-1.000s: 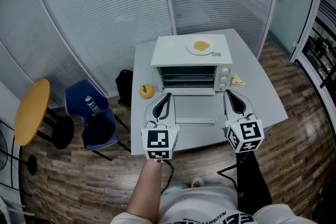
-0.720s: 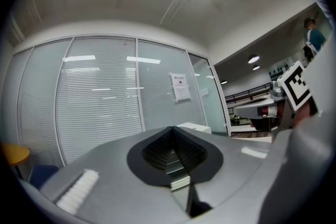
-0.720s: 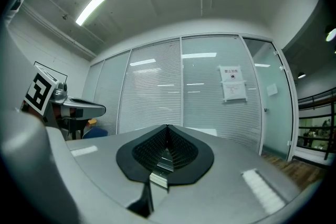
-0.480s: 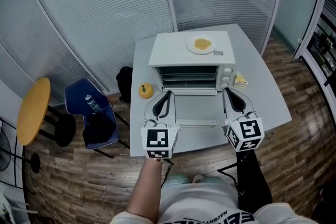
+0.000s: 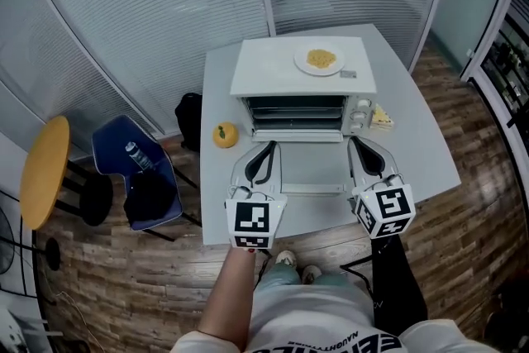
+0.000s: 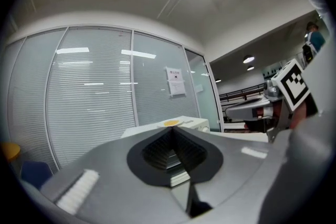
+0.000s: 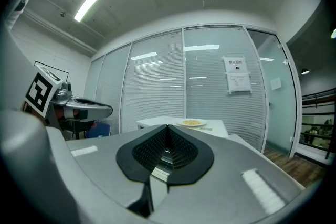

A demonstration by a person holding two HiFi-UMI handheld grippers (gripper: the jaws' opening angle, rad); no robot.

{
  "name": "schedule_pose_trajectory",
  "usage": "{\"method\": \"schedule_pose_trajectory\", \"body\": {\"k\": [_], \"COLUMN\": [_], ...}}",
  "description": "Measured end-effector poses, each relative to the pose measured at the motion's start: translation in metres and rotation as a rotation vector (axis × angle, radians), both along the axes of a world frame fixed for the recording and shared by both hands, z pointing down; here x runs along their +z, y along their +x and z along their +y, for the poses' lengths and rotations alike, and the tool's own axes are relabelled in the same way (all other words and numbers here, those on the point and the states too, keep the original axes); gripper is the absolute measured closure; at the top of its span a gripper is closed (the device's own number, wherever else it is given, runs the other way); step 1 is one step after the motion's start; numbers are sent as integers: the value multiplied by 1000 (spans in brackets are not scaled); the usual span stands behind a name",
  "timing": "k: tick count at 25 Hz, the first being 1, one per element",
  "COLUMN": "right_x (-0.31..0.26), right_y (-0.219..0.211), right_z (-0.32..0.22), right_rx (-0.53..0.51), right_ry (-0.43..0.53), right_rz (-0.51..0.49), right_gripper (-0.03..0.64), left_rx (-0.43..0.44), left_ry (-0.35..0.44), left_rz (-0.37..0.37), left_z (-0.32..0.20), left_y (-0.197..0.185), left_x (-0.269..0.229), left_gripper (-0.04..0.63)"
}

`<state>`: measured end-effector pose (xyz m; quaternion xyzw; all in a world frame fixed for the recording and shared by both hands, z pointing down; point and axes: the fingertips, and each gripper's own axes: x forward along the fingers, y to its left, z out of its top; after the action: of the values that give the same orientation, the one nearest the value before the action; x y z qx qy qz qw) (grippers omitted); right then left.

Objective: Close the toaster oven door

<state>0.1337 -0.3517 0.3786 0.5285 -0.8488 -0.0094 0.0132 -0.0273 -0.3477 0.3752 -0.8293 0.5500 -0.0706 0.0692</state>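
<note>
A white toaster oven (image 5: 302,85) stands at the back of the grey table (image 5: 417,153). Its door (image 5: 310,165) lies folded down flat towards me, handle (image 5: 312,188) at the near edge, and the racks inside show. My left gripper (image 5: 266,147) hovers beside the door's left edge and my right gripper (image 5: 359,144) beside its right edge. Both are shut with nothing held. In the left gripper view the left gripper (image 6: 171,129) points at the oven top (image 6: 184,123). In the right gripper view the right gripper (image 7: 167,128) does the same.
A plate of yellow food (image 5: 320,59) sits on the oven top. An orange fruit (image 5: 225,135) lies left of the oven and a cake slice (image 5: 380,120) right of it. A blue chair (image 5: 132,178), a yellow stool (image 5: 45,169) and glass walls surround the table.
The head view has shifted, so the table and oven sit slightly higher in frame. Both grippers keep their places beside the open door and stay shut.
</note>
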Motion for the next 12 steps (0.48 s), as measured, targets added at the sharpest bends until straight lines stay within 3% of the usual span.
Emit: {"method": "schedule_pose_trajectory", "body": {"k": [12], "right_x": [105], "right_y": [-45], "right_z": [-7], "right_rx": [-53], "right_ry": [-233], "right_rz": [52], "right_gripper": [615], "left_rx": [80], "left_ry": [-230], "left_rz": [-32], "left_z": [-12], "left_y": [-7], "left_x": [113], "left_gripper": [540]}}
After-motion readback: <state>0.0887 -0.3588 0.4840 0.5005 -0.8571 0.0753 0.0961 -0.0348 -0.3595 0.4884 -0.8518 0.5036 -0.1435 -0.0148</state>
